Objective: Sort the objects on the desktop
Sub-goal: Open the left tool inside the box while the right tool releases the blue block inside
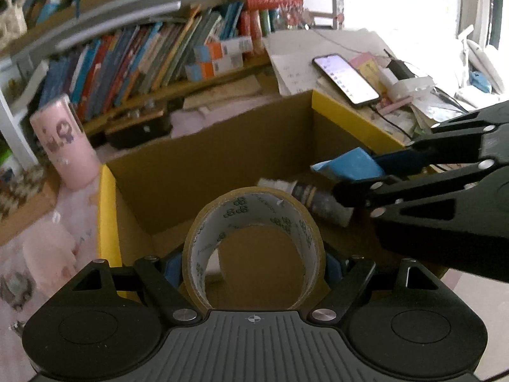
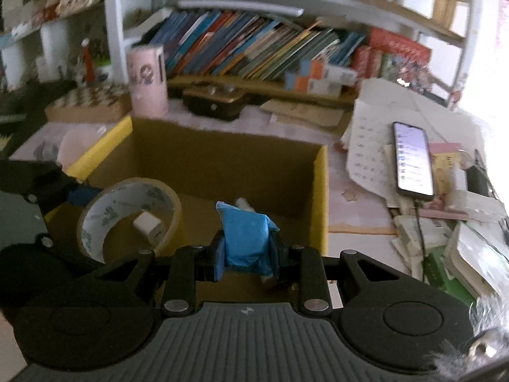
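Bookshelf (image 2: 254, 54) along the back, books leaning in a row; both views slightly blurred.

Cardboard box (image 1: 203, 165), open top with yellow flap edges, sits on the desk in front of the shelf. Both grippers are over its opening.

Loose papers (image 2: 375, 133) right of the box, with a lit phone (image 2: 413, 162) lying on them, cable attached.

Pink cylindrical container (image 1: 65, 146), cartoon print, upright beside the box's far left corner.

Left gripper (image 1: 254, 264): jaws fairly wide, pads clamped on a roll of brown packing tape (image 1: 254, 238), held on edge above the box interior.

Right gripper (image 2: 248, 254): jaws narrow, pinching a small blue packet (image 2: 246, 238), also above the box.

Inside the box: a dark bottle (image 1: 305, 195) with white cap lying on its side, and a small white cube-shaped item (image 2: 148, 226), seen through the tape roll's hole.
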